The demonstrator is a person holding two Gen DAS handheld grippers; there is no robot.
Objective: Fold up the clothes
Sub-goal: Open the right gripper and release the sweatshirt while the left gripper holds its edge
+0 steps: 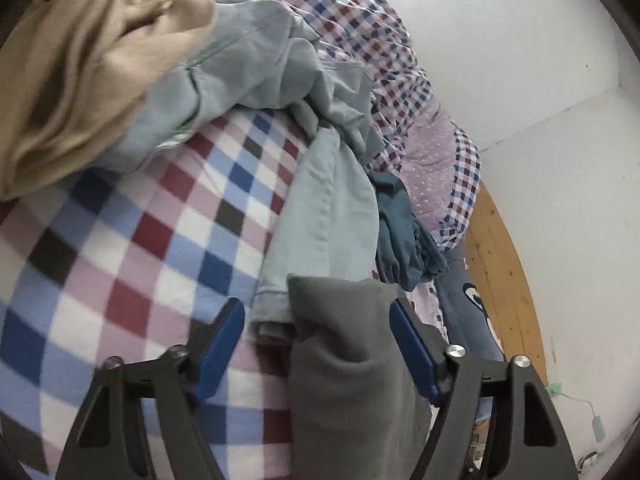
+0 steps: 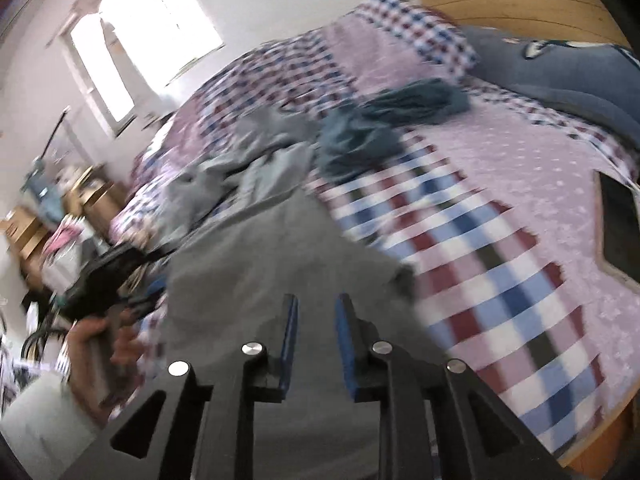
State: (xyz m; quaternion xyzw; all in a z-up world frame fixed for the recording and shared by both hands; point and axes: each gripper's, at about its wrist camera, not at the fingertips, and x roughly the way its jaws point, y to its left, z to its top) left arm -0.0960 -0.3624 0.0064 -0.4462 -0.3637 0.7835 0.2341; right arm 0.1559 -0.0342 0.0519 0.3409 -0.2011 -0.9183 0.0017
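A checked bedspread (image 1: 132, 248) covered the whole bed, with a lilac dotted quilt (image 2: 520, 168) over its far part. Across the checks lay a pale blue garment (image 1: 320, 208), a tan one (image 1: 80, 80) heaped beside it, and a crumpled teal piece (image 2: 360, 140) nearer the quilt. A grey cloth (image 1: 344, 360) lay between the wide-spread pads of the left gripper (image 1: 316, 332), touching the right-hand pad only. The right gripper (image 2: 318, 320) hovered over the same grey cloth (image 2: 260, 260), its jaws narrowly parted, nothing pinched.
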